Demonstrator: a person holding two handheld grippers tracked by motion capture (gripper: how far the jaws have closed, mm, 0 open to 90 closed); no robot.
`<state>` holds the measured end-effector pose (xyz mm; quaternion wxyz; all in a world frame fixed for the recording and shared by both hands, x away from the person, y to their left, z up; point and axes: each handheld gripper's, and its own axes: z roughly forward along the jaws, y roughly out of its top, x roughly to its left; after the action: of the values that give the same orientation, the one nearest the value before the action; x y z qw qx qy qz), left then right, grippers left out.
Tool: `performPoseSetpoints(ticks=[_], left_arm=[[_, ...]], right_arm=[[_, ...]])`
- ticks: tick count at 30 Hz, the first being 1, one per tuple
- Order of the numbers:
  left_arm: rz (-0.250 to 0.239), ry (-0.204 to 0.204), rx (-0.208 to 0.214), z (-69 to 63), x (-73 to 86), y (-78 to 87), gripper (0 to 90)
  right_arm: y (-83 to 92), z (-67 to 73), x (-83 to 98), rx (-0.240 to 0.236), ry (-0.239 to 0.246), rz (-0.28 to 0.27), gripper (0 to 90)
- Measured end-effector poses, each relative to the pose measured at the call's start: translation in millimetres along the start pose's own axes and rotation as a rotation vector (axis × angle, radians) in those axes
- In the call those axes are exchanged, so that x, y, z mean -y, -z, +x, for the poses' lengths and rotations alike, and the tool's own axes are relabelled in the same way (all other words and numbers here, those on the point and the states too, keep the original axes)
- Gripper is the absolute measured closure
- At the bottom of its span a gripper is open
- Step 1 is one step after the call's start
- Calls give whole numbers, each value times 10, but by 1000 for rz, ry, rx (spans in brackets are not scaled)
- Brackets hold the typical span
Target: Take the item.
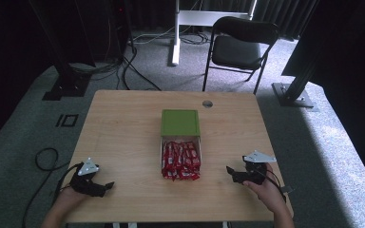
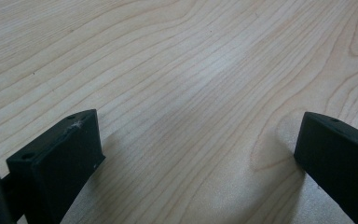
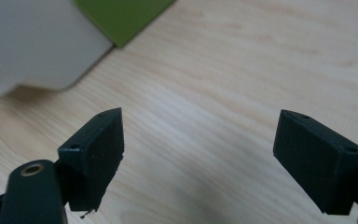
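A wooden table [image 1: 123, 128] is seen from above, with a white tray [image 1: 161, 152] sat pretty much dead centre. The tray is packed with red wrappers [image 1: 181, 160], stacked in rows, and its far part is covered by a green lid [image 1: 180, 122]. What's printed on the wrappers can't be made out, too small.

The left gripper [image 1: 105, 186] is held low at the near left corner of the table, well apart from the tray, with a grey plate on top and a cable trailing off the table edge toward the floor. In the left gripper view its jaws are spread wide, nothing between them, just bare wood grain [image 2: 191, 93] underneath.

The right gripper [image 1: 230, 171] is held at the near right, pointed in toward the tray and near it but not touching. Its jaws are wide apart too, with nothing gripped. In the right gripper view the tray's white wall [image 3: 37, 42] and a corner of the green lid [image 3: 121, 16] are caught at top left, blurred, past the jaw on that side.

Further back, a small round grommet [image 1: 207, 103] is set in the table's far edge. Behind the table a black folding chair [image 1: 240, 47] is stood on grey carpet, with cables [image 1: 138, 66] strewn about and a white post [image 1: 175, 33] next to it.
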<state>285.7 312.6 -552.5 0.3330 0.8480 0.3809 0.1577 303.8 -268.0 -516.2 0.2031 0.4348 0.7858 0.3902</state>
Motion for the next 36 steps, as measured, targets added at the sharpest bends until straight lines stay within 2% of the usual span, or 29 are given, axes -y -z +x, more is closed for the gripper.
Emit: performPoseSetpoints(ticks=[8,13,17,25,29,30,34,36], left_arm=[[0,-2,0,1,0,0,15],[0,-2,0,1,0,0,16],[0,-2,-1,1,0,0,15],[0,-2,0,1,0,0,16],[0,-2,-1,1,0,0,15],[0,-2,-1,1,0,0,15],[-1,-1,-1,1,0,0,16],[0,-1,-1,1,0,0,16]], right_arm=[[92,84,-214,-20,3,-46,162],[134,133,-364,-33,-2,-95,162],[135,199,-515,-62,-13,-142,162],[133,324,-709,-75,25,-153,162],[115,410,-802,-98,38,-159,162],[95,474,-852,-118,44,-161,162],[47,573,-910,-137,56,-162,162],[-11,677,-961,-159,73,-159,162]])
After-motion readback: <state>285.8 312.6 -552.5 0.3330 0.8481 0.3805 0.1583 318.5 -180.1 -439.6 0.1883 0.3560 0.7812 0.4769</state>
